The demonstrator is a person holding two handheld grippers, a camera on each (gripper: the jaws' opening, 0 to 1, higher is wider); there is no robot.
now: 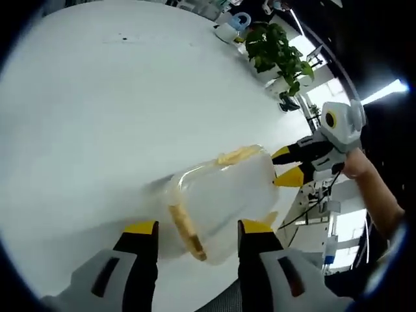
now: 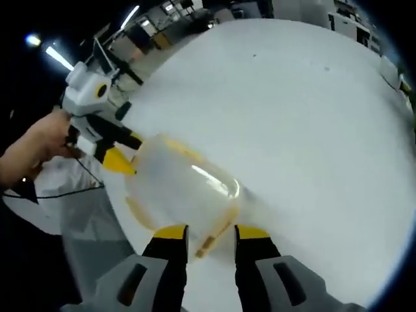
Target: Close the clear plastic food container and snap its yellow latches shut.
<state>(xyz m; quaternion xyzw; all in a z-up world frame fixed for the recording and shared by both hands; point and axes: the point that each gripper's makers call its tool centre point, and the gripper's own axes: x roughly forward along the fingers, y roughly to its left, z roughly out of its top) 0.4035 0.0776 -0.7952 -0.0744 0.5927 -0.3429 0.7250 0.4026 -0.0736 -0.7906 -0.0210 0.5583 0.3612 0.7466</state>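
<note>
- In the left gripper view, the left gripper (image 1: 197, 229), grey with yellow-tipped black jaws, rises nearest the camera; its jaws stand well apart, with the near end of the clear plastic food container (image 1: 224, 201) between them. Whether the tips touch its sides, I cannot tell.
- The container lies on the round white table (image 1: 97, 104) close to its near edge, lid on; a yellow latch (image 1: 187, 231) runs along its near end and another yellow latch (image 1: 239, 155) along its far end.
- At the container's far right stands the right gripper (image 1: 294, 166), held by a person's hand (image 1: 356, 166); its yellow tips are apart, just beside the container's corner.
- In the right gripper view, the right gripper (image 2: 211, 231) has its jaws parted around the container's near edge, at a yellow latch (image 2: 214, 237).
- Far across the table, a green leafy plant (image 1: 276, 52) stands beside a small white and blue object (image 1: 234, 26).
</note>
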